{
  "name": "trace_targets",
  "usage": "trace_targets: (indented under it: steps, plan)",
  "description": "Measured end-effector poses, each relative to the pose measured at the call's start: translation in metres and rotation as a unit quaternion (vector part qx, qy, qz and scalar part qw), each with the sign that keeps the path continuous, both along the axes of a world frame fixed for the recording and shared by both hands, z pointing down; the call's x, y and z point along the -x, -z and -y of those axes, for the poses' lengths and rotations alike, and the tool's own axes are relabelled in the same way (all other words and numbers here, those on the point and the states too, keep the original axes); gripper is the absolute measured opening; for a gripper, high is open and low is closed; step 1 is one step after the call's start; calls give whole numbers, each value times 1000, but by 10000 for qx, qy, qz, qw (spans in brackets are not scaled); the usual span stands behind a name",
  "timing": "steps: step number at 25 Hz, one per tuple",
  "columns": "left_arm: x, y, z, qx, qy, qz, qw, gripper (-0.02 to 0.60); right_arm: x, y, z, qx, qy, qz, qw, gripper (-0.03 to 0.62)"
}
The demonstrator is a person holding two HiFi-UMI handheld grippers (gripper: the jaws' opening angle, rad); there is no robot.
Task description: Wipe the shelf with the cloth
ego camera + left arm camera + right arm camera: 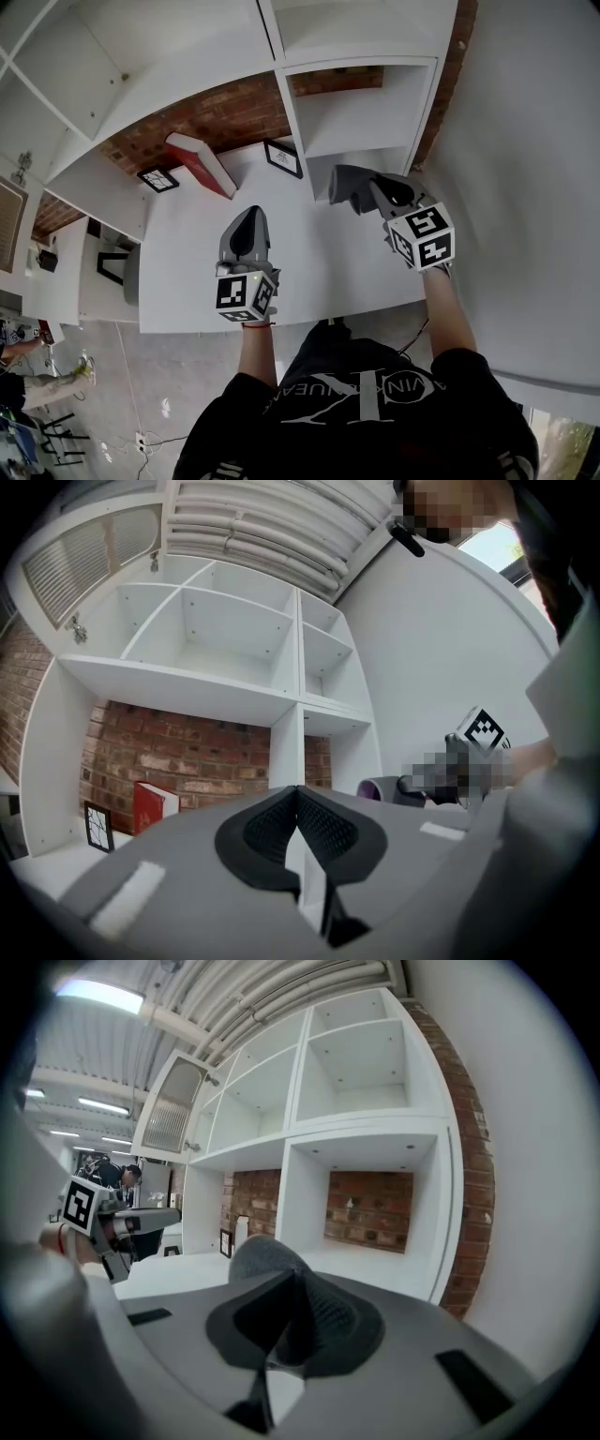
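Note:
A grey cloth (pixel 260 1254) bulges out past the tips of my right gripper (pixel 287 1283), which is shut on it. In the head view that gripper (pixel 351 191) holds the cloth (pixel 338 179) just above the white shelf top (pixel 309 272), at the mouth of the lower right compartment (pixel 361 122). My left gripper (pixel 248 217) hovers over the middle of the shelf top, its jaws shut with nothing between them. The left gripper view shows its black pads (pixel 319 829) meeting at the tip, and the right gripper's marker cube (pixel 483 731) to the right.
A red book (pixel 201 164) leans on the shelf top at the back left, against the brick wall (pixel 211 117). A small black-framed picture (pixel 283 157) stands by the white divider (pixel 298 131), another (pixel 157 178) lies further left. A white wall (pixel 525 141) closes the right side.

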State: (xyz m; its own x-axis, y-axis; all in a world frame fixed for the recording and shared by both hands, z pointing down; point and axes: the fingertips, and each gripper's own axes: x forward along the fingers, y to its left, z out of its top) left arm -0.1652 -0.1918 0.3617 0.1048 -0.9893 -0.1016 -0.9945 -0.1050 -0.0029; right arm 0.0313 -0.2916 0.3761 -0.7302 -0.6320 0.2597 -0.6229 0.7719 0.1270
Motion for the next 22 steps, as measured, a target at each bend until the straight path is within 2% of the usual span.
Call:
trace_targets:
  steps: [10, 22]
  plan:
    - [-9, 3, -46, -108, 95, 79, 9999, 12, -24, 18, -50, -271, 4, 155, 9995, 35]
    - [7, 13, -77, -230, 323, 165, 9991, 12, -39, 41, -83, -541, -147, 362, 9978, 35]
